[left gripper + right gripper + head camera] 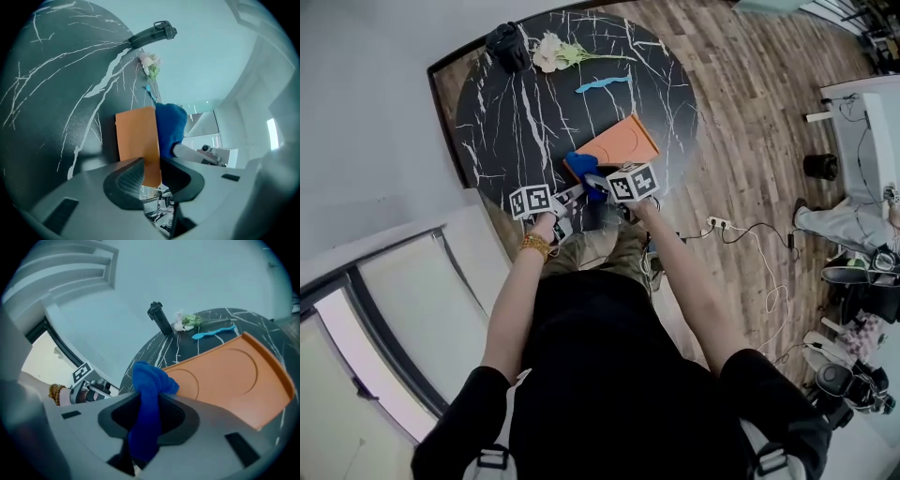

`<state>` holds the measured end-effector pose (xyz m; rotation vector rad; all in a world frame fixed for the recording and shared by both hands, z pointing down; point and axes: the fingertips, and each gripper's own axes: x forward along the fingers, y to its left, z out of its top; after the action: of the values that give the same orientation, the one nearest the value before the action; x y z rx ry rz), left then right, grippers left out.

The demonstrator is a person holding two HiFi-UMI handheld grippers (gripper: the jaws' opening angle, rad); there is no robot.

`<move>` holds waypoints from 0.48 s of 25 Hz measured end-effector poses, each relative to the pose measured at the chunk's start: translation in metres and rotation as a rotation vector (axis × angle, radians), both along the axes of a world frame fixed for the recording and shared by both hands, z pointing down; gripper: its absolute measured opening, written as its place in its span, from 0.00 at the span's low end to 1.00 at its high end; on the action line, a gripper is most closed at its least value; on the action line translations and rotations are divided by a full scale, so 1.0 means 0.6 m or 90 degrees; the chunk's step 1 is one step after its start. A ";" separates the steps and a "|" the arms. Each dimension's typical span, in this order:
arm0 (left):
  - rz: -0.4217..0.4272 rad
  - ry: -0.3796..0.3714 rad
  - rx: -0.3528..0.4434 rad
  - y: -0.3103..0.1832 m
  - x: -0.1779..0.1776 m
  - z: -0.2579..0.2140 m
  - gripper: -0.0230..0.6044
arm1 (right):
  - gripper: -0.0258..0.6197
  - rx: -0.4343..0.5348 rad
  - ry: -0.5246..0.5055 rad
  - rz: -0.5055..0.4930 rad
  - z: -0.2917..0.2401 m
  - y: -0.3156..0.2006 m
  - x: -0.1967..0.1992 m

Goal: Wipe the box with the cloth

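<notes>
On the near rim of the round black marbled table (487,112), item one: box (614,142), orange, flat and shallow, curved lines marked on its broad face; it appears tilted, near end toward the person, far end toward the table's middle. Left gripper (151,176) clamped on the box's near edge, a pad against each face. Item two: cloth (147,390), blue, bunched; right gripper (147,417) closed tight on its middle, a wad standing above the jaws just beside the box's near corner, a tail hanging below. Handling, as judged: box likely light and stiff, its smooth faces liable to slide or pivot in a thin edge grip under wiping pressure; best held along the near edge, well in from the corner. Cloth soft, limp, not fragile; a grip close under the wad keeps a firm pad of fabric for the broad face
</notes>
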<state>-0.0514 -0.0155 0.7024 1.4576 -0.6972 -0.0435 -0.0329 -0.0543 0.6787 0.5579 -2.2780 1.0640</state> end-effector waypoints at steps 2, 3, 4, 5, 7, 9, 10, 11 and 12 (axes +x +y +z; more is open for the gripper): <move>0.006 -0.004 0.000 0.000 0.000 -0.002 0.20 | 0.20 0.080 0.001 0.026 -0.024 -0.024 0.033; 0.011 -0.006 0.002 0.000 0.000 -0.003 0.20 | 0.20 0.132 0.027 0.045 -0.035 -0.042 0.062; 0.014 -0.007 0.004 0.000 0.000 -0.004 0.20 | 0.20 0.181 0.070 0.064 -0.042 -0.062 0.097; 0.014 -0.007 0.005 0.001 -0.001 -0.004 0.20 | 0.20 0.221 0.125 0.078 -0.043 -0.081 0.137; 0.014 -0.003 0.004 0.001 -0.002 -0.004 0.20 | 0.20 0.256 0.246 0.086 -0.025 -0.113 0.215; 0.015 -0.003 0.002 -0.002 -0.006 -0.003 0.22 | 0.20 0.247 0.324 0.074 0.005 -0.130 0.264; 0.015 -0.005 0.002 -0.003 -0.007 -0.001 0.23 | 0.20 0.246 0.335 0.068 0.013 -0.133 0.273; 0.016 -0.007 0.002 -0.004 -0.008 0.000 0.23 | 0.20 0.249 0.338 0.063 0.016 -0.133 0.273; 0.016 -0.008 0.002 -0.005 -0.007 0.000 0.23 | 0.20 0.253 0.340 0.061 0.016 -0.132 0.269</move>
<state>-0.0558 -0.0183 0.7024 1.4712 -0.6893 -0.0154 0.1287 -0.1333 0.6883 0.9859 -1.9882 0.4185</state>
